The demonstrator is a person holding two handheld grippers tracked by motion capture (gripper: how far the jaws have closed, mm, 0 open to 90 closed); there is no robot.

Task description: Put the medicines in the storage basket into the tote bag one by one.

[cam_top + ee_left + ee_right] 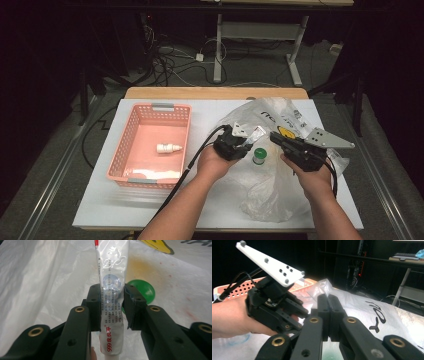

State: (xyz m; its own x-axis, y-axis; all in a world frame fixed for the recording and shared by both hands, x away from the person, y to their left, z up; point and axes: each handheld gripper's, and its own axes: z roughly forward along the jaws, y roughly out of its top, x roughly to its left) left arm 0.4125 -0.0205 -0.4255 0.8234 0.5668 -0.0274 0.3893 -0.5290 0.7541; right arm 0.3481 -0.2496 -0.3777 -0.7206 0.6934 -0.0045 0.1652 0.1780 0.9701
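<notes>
Tube: I have a white ointment tube [111,287] clamped between the pads of the left gripper [239,143]; red print near its low end reads "999" followed by Chinese characters, with smaller grey lines above that I cannot make out; it sits over the plastic bag, right of the basket.
Long axis: in the left gripper view the tube runs straight up between the jaws, along the gripper's own line, its crimped end pointing away from my hand.
Left gripper: jaws partly closed, pressing the tube's flat sides; nothing else in them.
Coming move: as I judge it, the tube goes to the pink basket [131,131], which lies to the left of this gripper; the left hand is plainly the nearer one, so the carry is leftward across bare table.
Right gripper: the right gripper [278,138] has its jaws fully together, pinching a fold of the clear plastic bag [272,190] and holding its mouth up, just right of the left gripper.
Green cap: a round green lid [259,153] lies in the bag between the two grippers, just beyond the tube.
Bag writing: black letters I cannot read whole, and a yellow mark [286,132] at the far side.
Basket contents: a small white dropper bottle [168,148] lying on its side.
</notes>
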